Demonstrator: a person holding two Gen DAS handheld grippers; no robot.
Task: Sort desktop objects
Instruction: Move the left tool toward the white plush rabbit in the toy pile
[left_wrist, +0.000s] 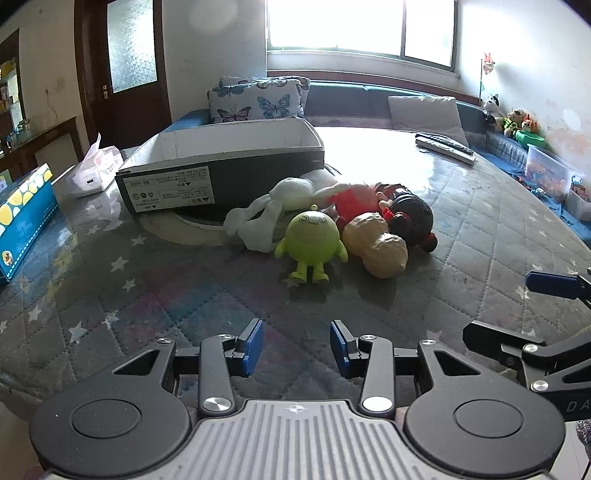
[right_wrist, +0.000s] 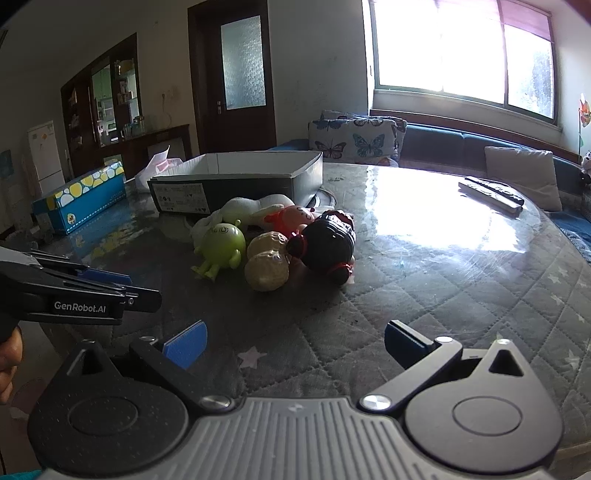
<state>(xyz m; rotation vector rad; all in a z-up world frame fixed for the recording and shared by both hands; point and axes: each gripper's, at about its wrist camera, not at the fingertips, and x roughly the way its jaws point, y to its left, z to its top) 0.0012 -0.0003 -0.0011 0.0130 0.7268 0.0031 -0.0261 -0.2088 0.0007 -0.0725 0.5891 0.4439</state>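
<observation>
Quilted grey star-print table cover (left_wrist: 155, 288) under clear film, sofa and bright window behind.

Left wrist view: left gripper (left_wrist: 296, 347) low at the near table edge, blue pads parted by a moderate gap, nothing between them. Aimed straight at the toy cluster mid-table: green round figure (left_wrist: 312, 243) standing at the front, peanut toy (left_wrist: 375, 245) just beside it and touching, black-haired doll (left_wrist: 412, 216) behind the peanut, red toy (left_wrist: 354, 197) and white plush rabbit (left_wrist: 273, 210) sprawled at the back against the open shoebox (left_wrist: 221, 166). Box seen empty as far as its inside shows, mouth upward, likely as the bin for sorted toys. Blue tissue box (left_wrist: 26, 218) and white packet (left_wrist: 98, 168) off to the left, remote controls (left_wrist: 445, 147) well apart at the far right. Part of the right gripper's fingers at the right edge.

Right wrist view: right gripper (right_wrist: 293, 345) wide open, wider than the left, empty, also low at the near edge. Same heap ahead and slightly left: green round figure (right_wrist: 221, 243), peanut toy (right_wrist: 267, 262), black-haired doll (right_wrist: 327, 242), with the shoebox (right_wrist: 236, 177) behind. Left gripper (right_wrist: 107, 284) seen side-on at the left, a hand (right_wrist: 9, 358) below it.

Toys all outside the box, piled touching one another; both tools ready-spread, plausibly for taking a toy from the front of the heap, green figure and peanut being the least hemmed in.
</observation>
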